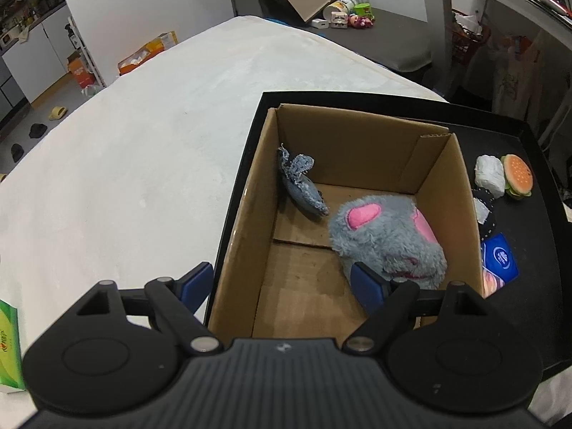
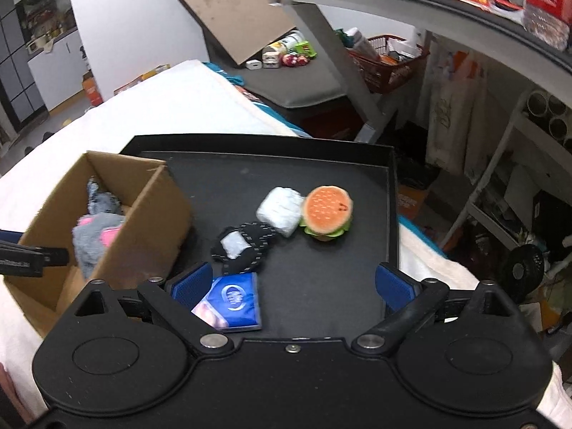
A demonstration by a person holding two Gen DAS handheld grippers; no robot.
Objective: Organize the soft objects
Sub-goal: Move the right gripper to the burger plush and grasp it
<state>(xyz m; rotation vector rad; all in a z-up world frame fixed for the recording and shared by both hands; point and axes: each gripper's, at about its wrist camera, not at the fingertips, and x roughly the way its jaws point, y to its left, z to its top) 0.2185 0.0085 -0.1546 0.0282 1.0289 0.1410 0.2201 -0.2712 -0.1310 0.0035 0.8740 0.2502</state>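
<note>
An open cardboard box [image 1: 400,150] stands on a black tray [image 1: 529,250]. Inside lie a grey plush with pink ears [image 1: 386,236] and a small denim toy [image 1: 304,189]. My left gripper [image 1: 282,286] is open and empty above the box's near edge, its right finger next to the plush. On the tray beside the box lie a burger plush [image 2: 326,212], a white wrapped bundle [image 2: 279,211], a black dotted pouch [image 2: 246,246] and a blue tissue pack [image 2: 230,302]. My right gripper [image 2: 293,286] is open and empty over the tray, its left finger at the tissue pack.
The tray sits on a white padded table [image 1: 143,143]. A green box [image 1: 9,346] lies at the table's left edge. Shelves and clutter [image 2: 500,178] stand to the right. A tilted board [image 2: 232,10] and small toys [image 2: 286,57] stand beyond the table.
</note>
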